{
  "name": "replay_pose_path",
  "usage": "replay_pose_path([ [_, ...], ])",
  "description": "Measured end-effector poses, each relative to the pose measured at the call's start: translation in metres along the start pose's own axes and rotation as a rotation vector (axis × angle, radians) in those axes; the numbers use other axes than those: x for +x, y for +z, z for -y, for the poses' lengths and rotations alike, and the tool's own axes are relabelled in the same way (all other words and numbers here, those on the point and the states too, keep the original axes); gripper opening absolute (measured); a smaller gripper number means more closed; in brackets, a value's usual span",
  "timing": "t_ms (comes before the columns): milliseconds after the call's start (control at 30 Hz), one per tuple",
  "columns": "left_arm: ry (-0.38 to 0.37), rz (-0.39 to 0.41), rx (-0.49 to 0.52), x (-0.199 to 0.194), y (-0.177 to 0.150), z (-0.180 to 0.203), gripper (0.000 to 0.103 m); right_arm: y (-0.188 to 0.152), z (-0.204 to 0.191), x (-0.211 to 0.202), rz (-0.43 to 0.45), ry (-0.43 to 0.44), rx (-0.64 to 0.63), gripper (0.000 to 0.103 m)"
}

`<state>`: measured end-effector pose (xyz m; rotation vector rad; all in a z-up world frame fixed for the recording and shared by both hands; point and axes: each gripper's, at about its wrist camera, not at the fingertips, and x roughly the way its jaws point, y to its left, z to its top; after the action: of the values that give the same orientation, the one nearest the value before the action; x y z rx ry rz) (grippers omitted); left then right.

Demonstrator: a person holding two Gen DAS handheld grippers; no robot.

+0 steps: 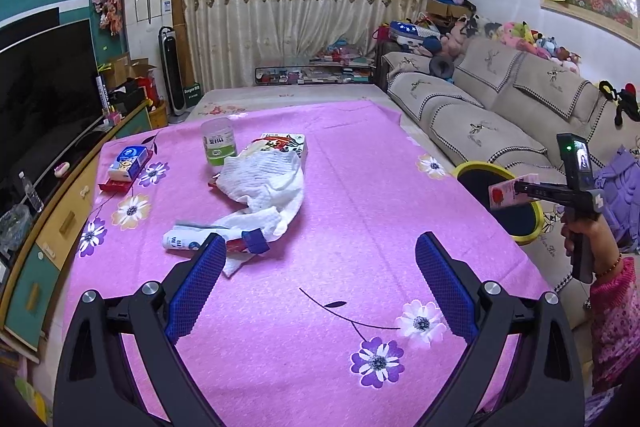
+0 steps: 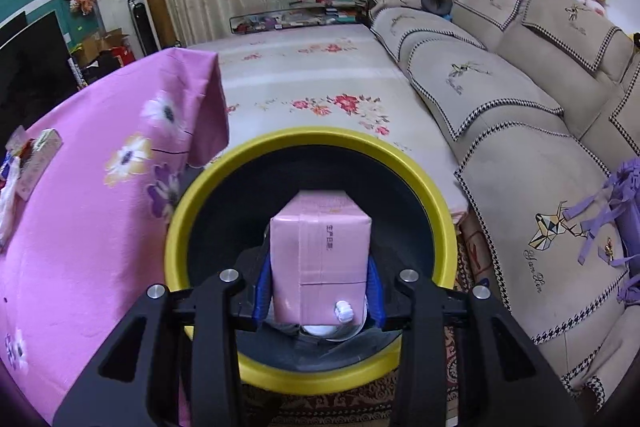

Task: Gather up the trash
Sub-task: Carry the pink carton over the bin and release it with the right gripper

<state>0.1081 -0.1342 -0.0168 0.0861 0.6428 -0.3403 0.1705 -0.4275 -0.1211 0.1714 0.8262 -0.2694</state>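
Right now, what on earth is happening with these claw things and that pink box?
A person is clearing trash off a table with a hand-held gripper in each hand. The right hand-held gripper is shut on a pink carton and holds it above the yellow-rimmed bin beside the table. The left hand-held gripper is open over the pink tablecloth. A crumpled paper towel, a wrapper, a green-labelled bottle and a tissue pack lie on the table.

Left gripper (image 1: 320,253): black angular linkage arms, silver round screws at pivots, blue textured pads (image 1: 196,287). Right gripper (image 2: 319,291): same black frame, blue pads, silver screws. Hand (image 1: 584,231) on the right gripper's grip: bare skin, bead bracelet, pink patterned sleeve.
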Motion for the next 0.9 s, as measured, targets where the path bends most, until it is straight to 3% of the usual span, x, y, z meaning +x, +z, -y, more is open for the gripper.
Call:
replay_pose_path([
  [167,0.000,-0.014,-0.004,0.006,-0.002,-0.003,0.094,0.005,-0.002,0.015,-0.026,-0.019,0.003,0.036],
  [267,0.001,-0.020,-0.012,0.009,-0.004,-0.007,0.094,0.005,-0.003,0.014,-0.018,-0.033,0.009,0.049],
  [500,-0.001,-0.040,-0.037,0.017,-0.007,-0.017,0.094,0.005,-0.015,0.000,0.010,-0.012,-0.002,0.050],
  [633,0.025,-0.049,-0.041,0.022,-0.009,-0.023,0.094,0.002,-0.020,-0.014,0.037,0.015,-0.001,0.056],
  [900,0.096,-0.081,-0.049,0.042,-0.010,-0.054,0.094,-0.003,-0.039,-0.032,0.062,0.053,-0.028,0.057],
])
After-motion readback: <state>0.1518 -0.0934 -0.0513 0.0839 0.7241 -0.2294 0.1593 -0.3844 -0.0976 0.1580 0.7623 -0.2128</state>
